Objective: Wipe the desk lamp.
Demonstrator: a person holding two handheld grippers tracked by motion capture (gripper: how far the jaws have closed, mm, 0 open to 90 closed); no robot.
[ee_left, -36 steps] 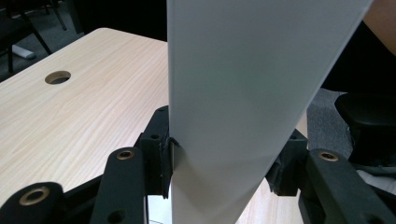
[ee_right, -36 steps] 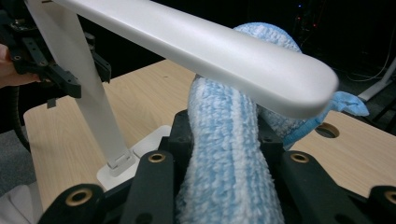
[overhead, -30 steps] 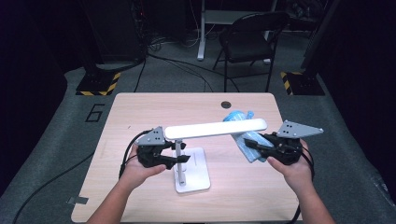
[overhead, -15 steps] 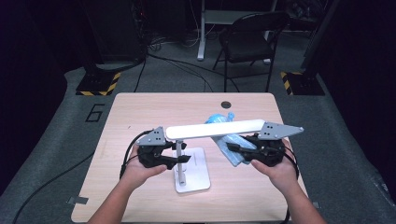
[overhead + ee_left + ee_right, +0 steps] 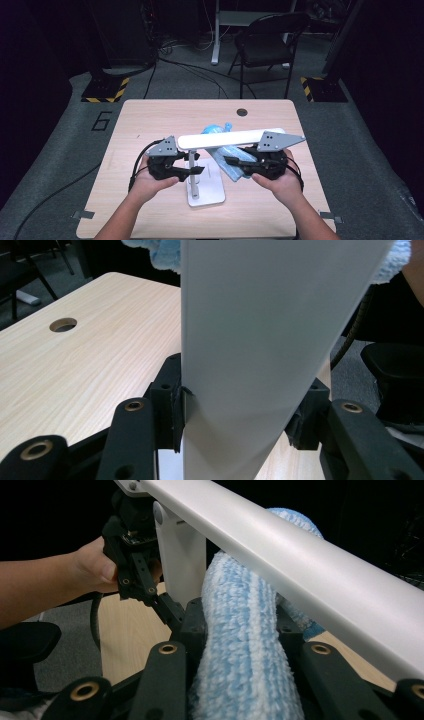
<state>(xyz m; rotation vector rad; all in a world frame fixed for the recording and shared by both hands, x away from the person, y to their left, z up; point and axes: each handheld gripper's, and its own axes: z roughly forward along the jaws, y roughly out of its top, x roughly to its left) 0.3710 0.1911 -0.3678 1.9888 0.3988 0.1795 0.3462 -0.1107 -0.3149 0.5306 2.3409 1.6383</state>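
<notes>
A: Blue fluffy cloth is clamped in the right gripper, under the lamp's white bar.

B: The left gripper grips the post (wiping seems unfinished).

The lamp is white, the fuzzy cloth blue-and-white, the table pale wood-grain.

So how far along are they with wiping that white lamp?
Done: the left gripper is shut on the white desk lamp's upright post, steadying it, and the right gripper is shut on the rolled fluffy blue cloth. In hand: the cloth sits just under the lamp's long white bar. How much wiping remains can't be judged.
</notes>
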